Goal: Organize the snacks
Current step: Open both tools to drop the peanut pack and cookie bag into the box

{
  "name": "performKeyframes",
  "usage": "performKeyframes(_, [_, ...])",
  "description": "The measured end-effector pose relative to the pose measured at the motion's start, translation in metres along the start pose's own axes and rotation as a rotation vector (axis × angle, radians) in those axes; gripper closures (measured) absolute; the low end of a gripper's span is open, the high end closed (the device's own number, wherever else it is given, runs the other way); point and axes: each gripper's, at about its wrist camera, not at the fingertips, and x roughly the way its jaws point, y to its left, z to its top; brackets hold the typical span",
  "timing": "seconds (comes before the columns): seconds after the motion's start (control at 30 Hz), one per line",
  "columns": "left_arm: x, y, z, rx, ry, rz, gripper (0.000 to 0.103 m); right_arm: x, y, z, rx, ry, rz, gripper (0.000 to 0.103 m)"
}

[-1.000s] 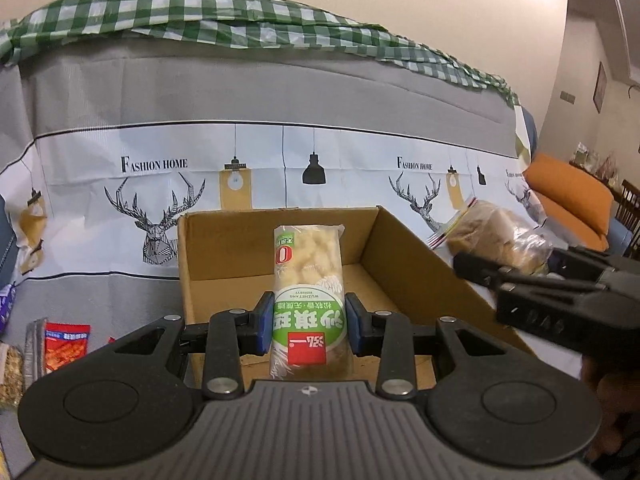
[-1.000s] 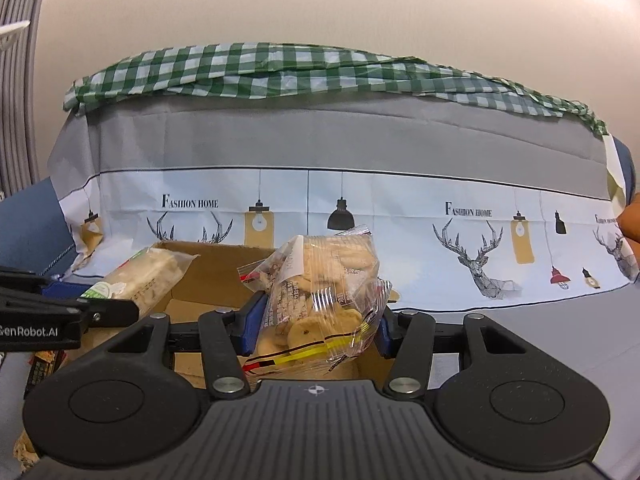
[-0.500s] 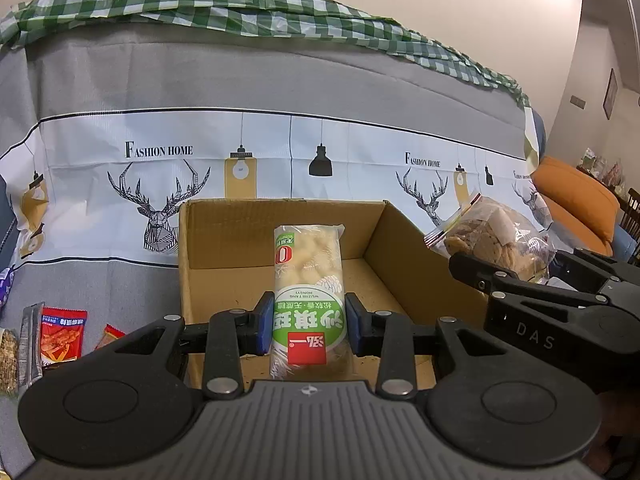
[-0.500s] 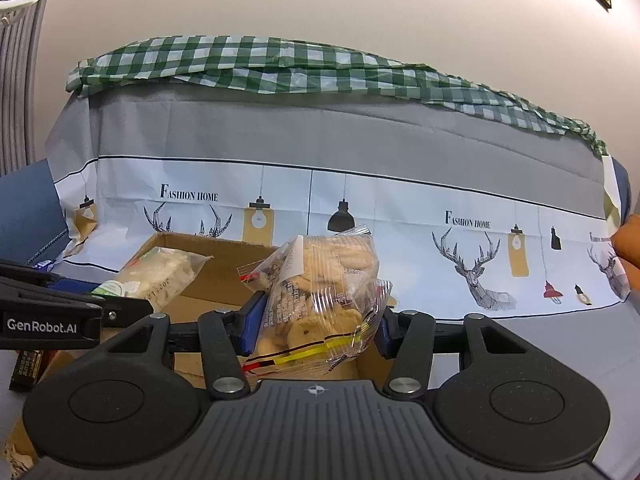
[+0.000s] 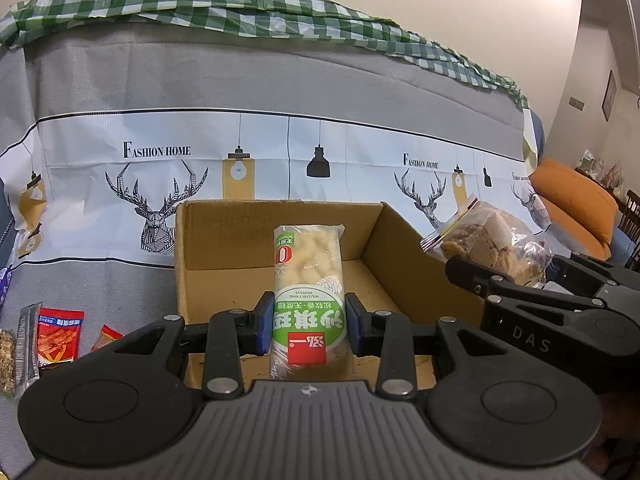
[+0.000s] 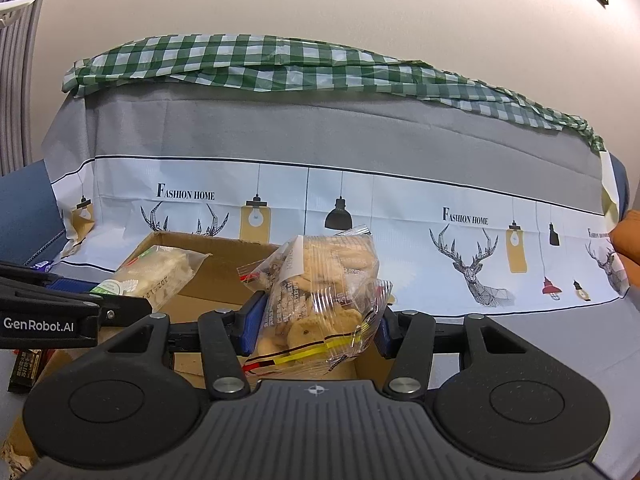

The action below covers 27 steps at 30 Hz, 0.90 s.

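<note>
We find the left gripper point(image 5: 309, 330) clamped on a green-labelled snack pack point(image 5: 308, 292), held above the near rim of an open cardboard box point(image 5: 280, 246). The box floor beyond lies clear. The right gripper point(image 6: 316, 330) pinches a clear bag of cookies point(image 6: 320, 300) near the box's right wall. Loose snack packets point(image 5: 56, 338) lie left of the box on the printed cloth point(image 5: 360, 168); their labels are probably chilli strips, though illegible. Each pack's lower end is hidden.

Green-and-white label on pale snack pack point(image 5: 308, 280), brown cardboard box point(image 5: 224, 236), clear cookie bag point(image 6: 324, 296) striped red and yellow, green-checked cloth point(image 5: 240, 4) at twelve o'clock, red packet point(image 5: 56, 338) at eight o'clock.
</note>
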Motion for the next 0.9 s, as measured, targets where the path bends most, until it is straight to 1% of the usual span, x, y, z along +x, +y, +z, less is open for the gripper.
performKeyframes(0.03, [0.000, 0.000, 0.001, -0.002, 0.001, -0.003, 0.063, 0.000, 0.001, 0.000, 0.001, 0.003, 0.002, 0.047])
performKeyframes(0.1, [-0.001, 0.001, 0.002, -0.011, -0.007, -0.006, 0.054, 0.003, 0.001, -0.002, 0.006, 0.025, 0.013, 0.043])
performKeyframes(0.13, [-0.002, 0.001, 0.002, -0.016, -0.015, -0.014, 0.049, 0.005, 0.002, -0.003, 0.002, 0.036, 0.009, 0.037])
performKeyframes(0.17, [-0.003, 0.001, 0.003, -0.018, -0.022, -0.017, 0.049, 0.006, 0.004, -0.003, -0.006, 0.040, -0.002, 0.030])
performKeyframes(0.23, [-0.004, 0.000, 0.003, -0.015, -0.038, -0.008, 0.049, 0.006, 0.004, -0.003, -0.008, 0.036, -0.011, 0.027])
performKeyframes(0.43, [-0.015, -0.004, 0.001, 0.028, -0.148, 0.001, 0.049, 0.007, 0.006, -0.004, -0.015, 0.039, -0.018, 0.026])
performKeyframes(0.53, [-0.019, -0.006, 0.000, 0.059, -0.188, 0.005, 0.049, 0.006, 0.008, -0.004, -0.028, 0.032, -0.023, 0.027])
performKeyframes(0.63, [-0.023, -0.007, -0.002, 0.083, -0.215, 0.011, 0.052, 0.006, 0.009, -0.003, -0.033, 0.030, -0.019, 0.028])
performKeyframes(0.7, [-0.027, -0.006, -0.005, 0.096, -0.225, 0.010, 0.055, 0.004, 0.011, -0.004, -0.033, 0.023, -0.018, 0.033])
performKeyframes(0.77, [-0.032, -0.004, -0.007, 0.105, -0.224, -0.001, 0.059, 0.004, 0.011, -0.004, -0.031, 0.024, -0.015, 0.043])
performKeyframes(0.8, [-0.034, -0.003, -0.008, 0.110, -0.219, -0.008, 0.062, 0.004, 0.011, -0.004, -0.028, 0.025, -0.014, 0.045])
performKeyframes(0.83, [-0.036, -0.001, -0.010, 0.116, -0.212, -0.013, 0.068, 0.004, 0.012, -0.004, -0.022, 0.025, -0.011, 0.048])
performKeyframes(0.87, [-0.038, 0.000, -0.012, 0.123, -0.205, -0.015, 0.077, 0.004, 0.012, -0.003, -0.016, 0.023, -0.008, 0.051])
performKeyframes(0.9, [-0.041, 0.000, -0.015, 0.131, -0.205, -0.008, 0.080, 0.003, 0.012, -0.003, -0.008, 0.021, -0.006, 0.052])
